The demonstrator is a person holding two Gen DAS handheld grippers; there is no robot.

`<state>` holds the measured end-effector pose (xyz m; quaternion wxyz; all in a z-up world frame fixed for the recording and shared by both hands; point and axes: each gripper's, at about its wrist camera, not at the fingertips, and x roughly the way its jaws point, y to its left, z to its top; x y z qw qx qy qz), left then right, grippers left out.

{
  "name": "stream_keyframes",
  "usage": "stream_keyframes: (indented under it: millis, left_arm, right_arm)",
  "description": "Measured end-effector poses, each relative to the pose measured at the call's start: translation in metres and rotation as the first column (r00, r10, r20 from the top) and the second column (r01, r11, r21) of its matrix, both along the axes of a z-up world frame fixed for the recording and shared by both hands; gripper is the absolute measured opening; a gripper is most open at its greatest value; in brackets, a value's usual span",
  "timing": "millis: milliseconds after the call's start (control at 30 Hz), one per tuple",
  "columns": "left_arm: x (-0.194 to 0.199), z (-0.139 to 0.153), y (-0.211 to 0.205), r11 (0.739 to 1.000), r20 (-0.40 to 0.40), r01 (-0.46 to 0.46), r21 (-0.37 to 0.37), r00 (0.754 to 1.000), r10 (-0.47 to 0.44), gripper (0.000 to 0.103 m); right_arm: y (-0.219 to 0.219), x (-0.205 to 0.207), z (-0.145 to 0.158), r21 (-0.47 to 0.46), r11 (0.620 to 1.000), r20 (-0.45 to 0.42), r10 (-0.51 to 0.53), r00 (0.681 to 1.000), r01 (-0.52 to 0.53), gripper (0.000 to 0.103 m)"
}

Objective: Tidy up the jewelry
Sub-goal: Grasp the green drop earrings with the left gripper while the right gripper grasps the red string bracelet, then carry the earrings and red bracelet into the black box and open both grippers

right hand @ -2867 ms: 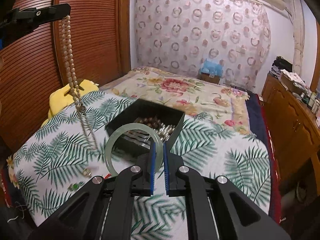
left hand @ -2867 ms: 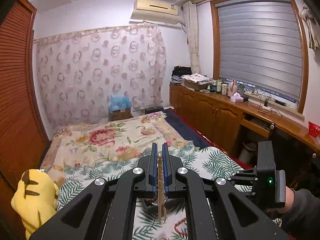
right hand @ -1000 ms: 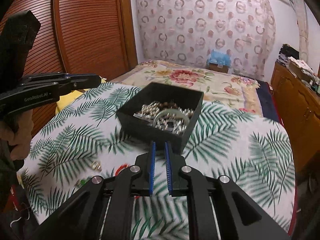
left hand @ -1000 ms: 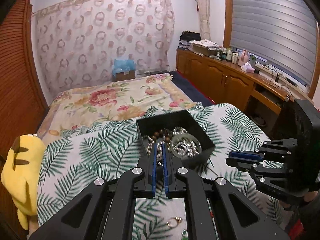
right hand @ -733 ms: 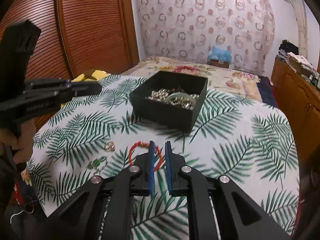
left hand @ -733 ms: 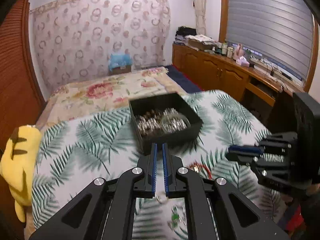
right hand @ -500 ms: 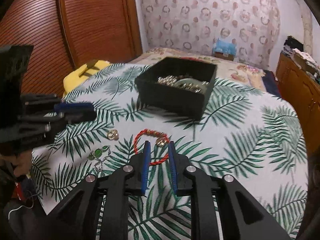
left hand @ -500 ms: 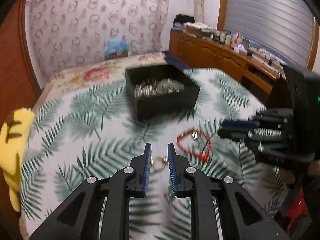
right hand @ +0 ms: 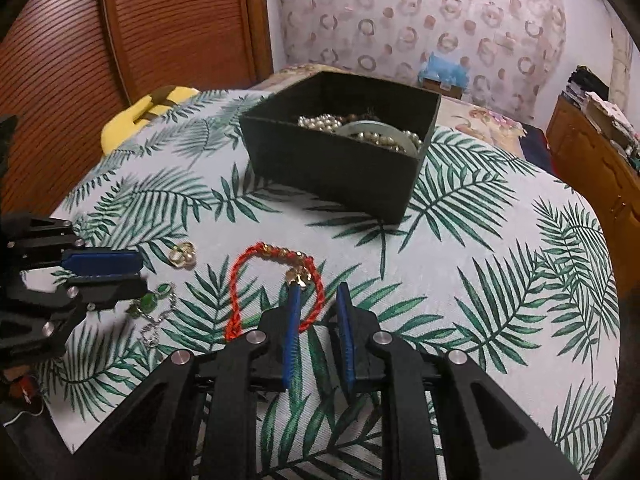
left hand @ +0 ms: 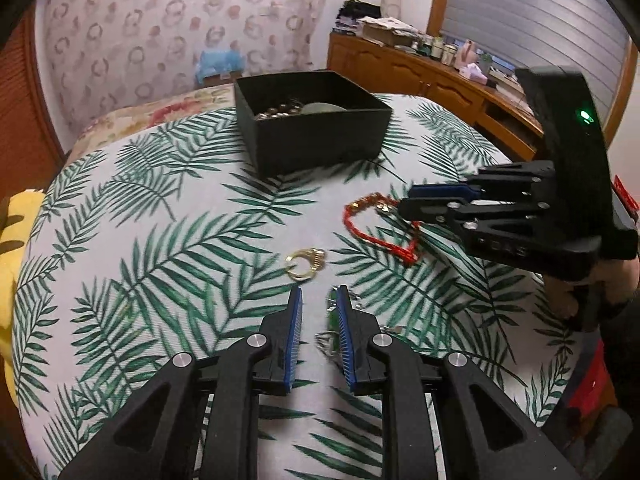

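One black square box [right hand: 332, 172] of beads and a pale green bangle [right hand: 372, 126]. On the palm-leaf cloth [right hand: 480, 280]: one red cord bracelet [right hand: 240, 280], one gold ring [right hand: 182, 254], one green-stone silver chain [right hand: 154, 308]. Two black grippers [left hand: 318, 300] [right hand: 316, 294].

— What lies under me?
— A palm-leaf cloth [left hand: 160, 240], with a yellow plush toy [right hand: 136, 114] at its far edge.
— And past it?
— A ring-patterned curtain [right hand: 420, 12], a slatted wooden door [right hand: 160, 20] and a cluttered wooden sideboard [left hand: 420, 68] under grey blinds [left hand: 540, 12].
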<state>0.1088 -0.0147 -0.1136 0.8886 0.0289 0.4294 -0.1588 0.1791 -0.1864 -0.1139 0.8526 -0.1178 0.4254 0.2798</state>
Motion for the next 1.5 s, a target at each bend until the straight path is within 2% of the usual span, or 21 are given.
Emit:
stream_keyframes:
  millis: [100, 167, 233, 333, 433, 467, 533, 700, 833, 1133, 1500]
  left_arm:
    - [0.001, -0.003, -0.005, 1.000, -0.008, 0.007, 0.009, 1.000, -0.007, 0.016]
    - [0.003, -0.005, -0.006, 1.000, -0.014, 0.007, 0.014, 1.000, -0.007, 0.016]
    - [0.005, -0.007, -0.008, 1.000, -0.025, 0.014, 0.022, 1.000, -0.014, 0.017]
    - [0.004, -0.009, -0.012, 0.998, -0.023, 0.040, 0.041, 0.999, -0.039, 0.022]
    - [0.003, -0.009, -0.016, 0.996, -0.014, 0.048, 0.073, 0.999, -0.047, 0.022]
    - [0.002, -0.009, -0.017, 0.996, -0.012, 0.049, 0.080, 0.999, -0.048, 0.021]
    - [0.002, -0.009, -0.018, 0.994, -0.004, 0.051, 0.102, 0.999, -0.051, 0.011]
    - [0.004, -0.007, -0.016, 0.994, 0.001, 0.048, 0.093, 0.999, -0.048, 0.010]
    - [0.004, 0.006, -0.010, 0.998, 0.038, 0.031, 0.053, 0.999, -0.033, 0.010]
    - [0.010, 0.051, -0.005, 1.000, 0.134, 0.016, 0.019, 0.991, -0.019, 0.010]
    - [0.040, 0.094, 0.003, 1.000, 0.220, -0.001, -0.021, 0.976, 0.006, 0.010]
  right_arm:
    - [0.001, 0.001, -0.001, -0.011, 1.000, 0.003, 0.000, 1.000, 0.000, 0.017]
    - [0.000, 0.003, -0.001, -0.028, 1.000, 0.013, -0.004, 1.000, 0.005, 0.008]
    - [-0.002, 0.005, -0.001, -0.030, 1.000, 0.011, -0.006, 1.000, 0.006, 0.003]
    - [-0.004, 0.007, 0.000, -0.036, 0.999, 0.016, -0.008, 1.000, 0.008, 0.003]
    - [-0.006, 0.006, 0.004, -0.020, 1.000, 0.030, -0.006, 1.000, 0.006, 0.003]
    - [-0.007, 0.004, 0.006, -0.014, 1.000, 0.035, -0.004, 0.999, 0.005, 0.003]
    - [-0.007, 0.000, 0.012, 0.000, 1.000, 0.053, 0.001, 0.999, -0.001, 0.003]
    - [-0.002, -0.009, 0.030, 0.015, 1.000, 0.106, 0.022, 0.994, -0.023, 0.003]
    - [-0.002, -0.012, 0.044, 0.037, 0.999, 0.141, 0.027, 0.990, -0.033, 0.003]
    - [-0.003, -0.010, 0.073, 0.080, 0.996, 0.198, 0.032, 0.980, -0.049, 0.003]
    - [-0.003, 0.022, 0.095, 0.128, 0.991, 0.244, 0.001, 0.970, -0.033, 0.003]
